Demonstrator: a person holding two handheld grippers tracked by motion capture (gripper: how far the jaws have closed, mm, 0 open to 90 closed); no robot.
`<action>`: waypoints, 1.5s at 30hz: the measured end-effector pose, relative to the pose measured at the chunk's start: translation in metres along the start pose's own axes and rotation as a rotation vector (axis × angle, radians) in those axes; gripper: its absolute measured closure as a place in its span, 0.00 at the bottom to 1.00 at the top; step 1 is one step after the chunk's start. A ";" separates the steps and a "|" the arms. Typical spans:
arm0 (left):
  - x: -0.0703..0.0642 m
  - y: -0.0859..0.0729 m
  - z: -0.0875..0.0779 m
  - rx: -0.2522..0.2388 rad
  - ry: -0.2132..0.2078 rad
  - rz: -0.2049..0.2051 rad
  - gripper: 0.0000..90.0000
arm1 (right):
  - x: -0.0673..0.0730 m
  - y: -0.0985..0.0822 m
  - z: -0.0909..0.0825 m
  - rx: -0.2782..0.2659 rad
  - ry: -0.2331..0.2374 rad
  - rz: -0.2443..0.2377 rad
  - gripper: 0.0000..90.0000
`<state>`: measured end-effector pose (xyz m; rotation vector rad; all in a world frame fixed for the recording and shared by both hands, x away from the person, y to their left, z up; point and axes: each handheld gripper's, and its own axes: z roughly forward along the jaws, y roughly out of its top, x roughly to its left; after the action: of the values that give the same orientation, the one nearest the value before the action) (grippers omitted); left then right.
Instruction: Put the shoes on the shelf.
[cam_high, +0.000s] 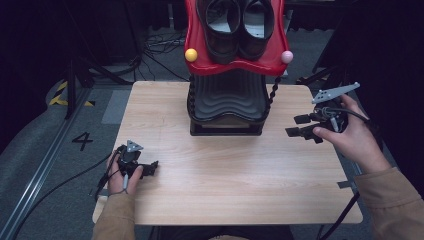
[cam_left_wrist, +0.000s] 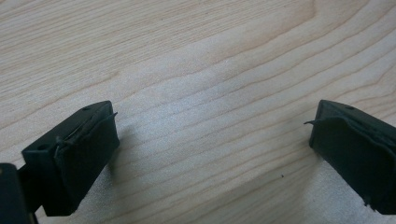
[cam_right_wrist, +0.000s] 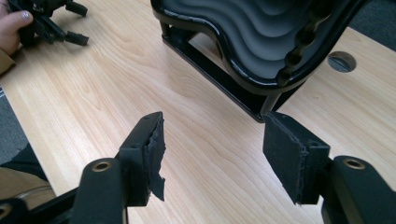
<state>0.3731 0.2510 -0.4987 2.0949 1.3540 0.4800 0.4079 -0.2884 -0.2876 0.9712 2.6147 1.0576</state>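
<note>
A two-tier shoe stand stands at the back middle of the wooden table (cam_high: 225, 180). Its red upper tray (cam_high: 200, 62) holds a pair of black shoes (cam_high: 235, 25); a yellow ball (cam_high: 191, 55) and a pink ball (cam_high: 286, 56) sit at its front corners. The black ribbed lower tray (cam_high: 227, 97) (cam_right_wrist: 243, 32) has nothing on it. My left gripper (cam_high: 150, 169) (cam_left_wrist: 212, 140) rests low at the table's front left, open over bare wood. My right gripper (cam_high: 299, 125) (cam_right_wrist: 212, 149) hovers open to the right of the stand, pointing at its lower tray.
A round cable hole (cam_right_wrist: 342, 60) sits in the table beyond the stand. The left gripper (cam_right_wrist: 81, 24) and its hand appear far off in the right gripper view. On the floor at left are a painted 4 (cam_high: 82, 141), cables and yellow-black tape (cam_high: 60, 95).
</note>
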 end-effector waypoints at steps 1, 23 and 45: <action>0.000 0.000 0.000 0.000 0.001 0.000 0.02 | -0.001 -0.006 0.007 -0.002 0.009 0.001 0.44; 0.000 0.000 0.000 0.001 -0.001 0.001 0.02 | -0.019 -0.082 0.101 -0.002 0.112 0.060 0.46; 0.001 0.000 0.001 0.001 -0.013 0.005 0.01 | -0.011 -0.107 0.139 0.183 0.058 0.008 0.45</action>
<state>0.3739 0.2513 -0.4990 2.0989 1.3422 0.4674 0.4131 -0.2747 -0.4627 1.0026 2.7977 0.8723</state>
